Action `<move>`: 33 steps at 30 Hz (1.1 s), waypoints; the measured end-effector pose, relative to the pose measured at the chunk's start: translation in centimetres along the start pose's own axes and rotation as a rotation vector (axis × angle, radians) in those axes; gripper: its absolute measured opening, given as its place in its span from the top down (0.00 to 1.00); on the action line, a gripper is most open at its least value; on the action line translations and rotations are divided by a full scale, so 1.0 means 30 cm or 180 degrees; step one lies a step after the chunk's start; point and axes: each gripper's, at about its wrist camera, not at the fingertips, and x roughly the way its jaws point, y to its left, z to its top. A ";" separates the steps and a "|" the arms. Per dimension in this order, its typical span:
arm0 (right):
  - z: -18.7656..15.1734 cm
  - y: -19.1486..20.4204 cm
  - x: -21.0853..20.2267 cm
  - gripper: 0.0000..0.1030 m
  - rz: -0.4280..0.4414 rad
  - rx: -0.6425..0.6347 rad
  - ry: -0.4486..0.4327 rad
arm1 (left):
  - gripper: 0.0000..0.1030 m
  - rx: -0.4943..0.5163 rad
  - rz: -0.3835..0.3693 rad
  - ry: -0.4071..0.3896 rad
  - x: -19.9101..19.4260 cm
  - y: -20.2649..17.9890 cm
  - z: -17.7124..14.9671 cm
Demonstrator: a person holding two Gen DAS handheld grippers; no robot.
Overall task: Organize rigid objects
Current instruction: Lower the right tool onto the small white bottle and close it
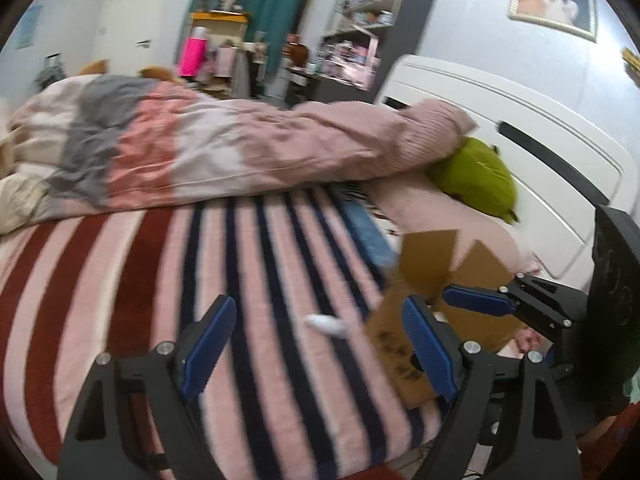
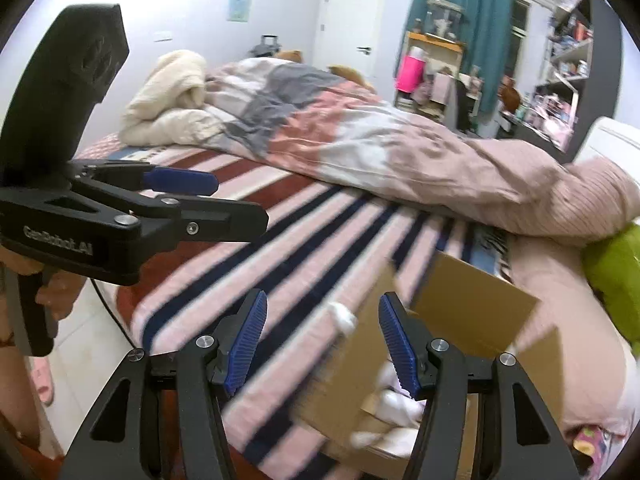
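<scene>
Two grippers, left (image 1: 320,344) and right (image 2: 322,340), jaws apart and empty, hover over a striped bedspread (image 1: 132,280) beside a cardboard box (image 2: 476,312).

striped bed (image 1: 240,264), teal curtain (image 2: 472,12), white door (image 2: 348,20)

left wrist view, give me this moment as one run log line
left tongs: open, empty | right tongs: open, empty | cardboard box: open on striped bed | small white thing: on bed beside box
</scene>
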 end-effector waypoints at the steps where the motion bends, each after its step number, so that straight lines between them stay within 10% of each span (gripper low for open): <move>1: 0.013 0.031 0.015 0.47 0.0055 -0.0022 0.0000 | 0.20 -0.0034 0.0080 -0.0006 -0.013 0.039 -0.013; 12: 0.025 0.231 0.390 0.47 0.0395 0.0099 0.0603 | 0.19 -0.0368 0.0508 0.0175 0.019 0.379 -0.180; 26: -0.158 0.011 0.671 0.47 -0.0953 0.0450 0.0913 | 0.19 -0.0514 0.0383 0.0329 0.133 0.487 -0.277; 33: -0.149 -0.020 0.756 0.49 -0.1182 0.0373 0.1065 | 0.19 -0.0522 0.0418 0.0320 0.120 0.490 -0.274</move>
